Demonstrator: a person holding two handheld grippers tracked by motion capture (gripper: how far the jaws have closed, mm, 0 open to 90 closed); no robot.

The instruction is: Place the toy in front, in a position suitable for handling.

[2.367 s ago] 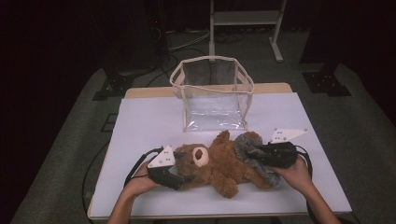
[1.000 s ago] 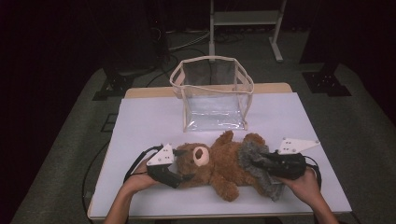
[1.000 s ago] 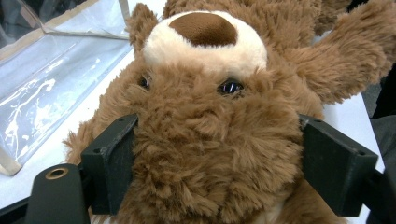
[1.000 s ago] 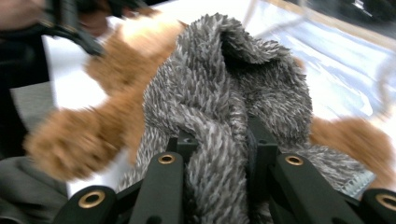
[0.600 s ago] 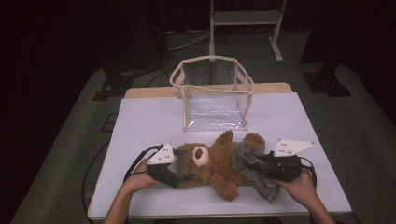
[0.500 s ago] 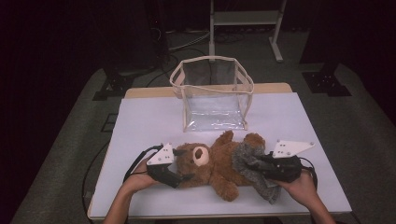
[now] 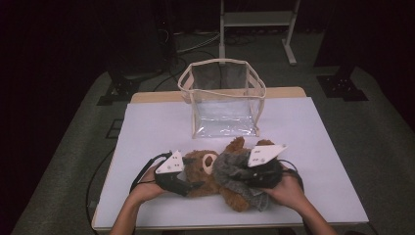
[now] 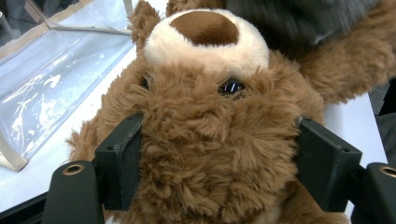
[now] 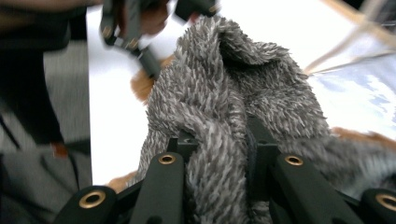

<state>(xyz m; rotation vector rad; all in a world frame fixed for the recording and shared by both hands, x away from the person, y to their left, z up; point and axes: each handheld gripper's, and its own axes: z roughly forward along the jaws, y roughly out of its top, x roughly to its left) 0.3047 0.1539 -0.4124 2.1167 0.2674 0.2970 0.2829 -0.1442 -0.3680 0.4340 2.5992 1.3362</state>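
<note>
— At lower left of the high view, what is your left gripper (image 7: 192,185) doing?

— Its jaws, just closing, press both sides of the teddy bear (image 8: 205,154) at the head; the bear lies lengthwise across the white table (image 7: 147,132), below the clear bag (image 7: 222,100).

— And at lower right?

— Your right gripper (image 9: 218,158) stands narrow, pinching a fold of grey fleece garment (image 9: 243,93) over the bear's body. The bear's head lies left of that fold, so your pull looks bound leftward along its length.
</note>
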